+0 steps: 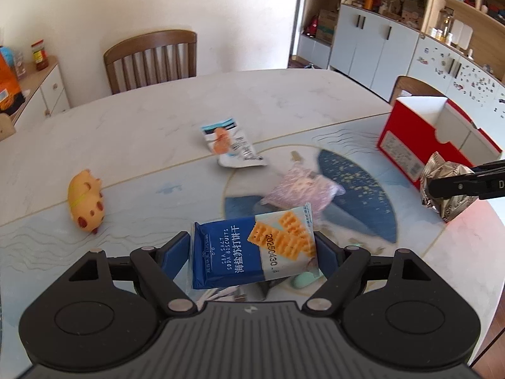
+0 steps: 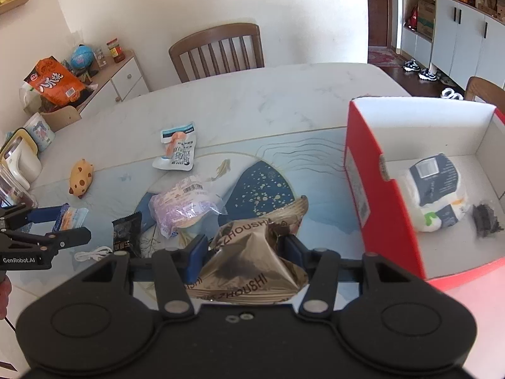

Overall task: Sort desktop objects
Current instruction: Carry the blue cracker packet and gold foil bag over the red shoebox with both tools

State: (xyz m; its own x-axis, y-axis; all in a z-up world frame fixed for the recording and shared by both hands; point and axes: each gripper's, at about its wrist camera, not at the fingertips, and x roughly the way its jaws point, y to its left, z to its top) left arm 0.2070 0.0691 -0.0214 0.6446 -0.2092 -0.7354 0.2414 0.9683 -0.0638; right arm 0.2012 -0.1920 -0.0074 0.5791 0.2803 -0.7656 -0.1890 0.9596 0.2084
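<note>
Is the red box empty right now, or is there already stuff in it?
Not empty: the open-topped red cardboard box already holds a white-and-navy snack bag and a small dark packet.

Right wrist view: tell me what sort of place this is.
Most likely a home dining room: a marble-look dining table with a wooden chair, storage cabinets, and shoes on the floor by a door.

Left gripper (image 1: 252, 246) clamps biscuit packet (image 1: 252, 249) — above table (image 1: 157, 120).

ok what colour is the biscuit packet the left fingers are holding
Blue and pale blue-white, with orange crackers printed on it: the biscuit packet shows best in the left wrist view.
</note>
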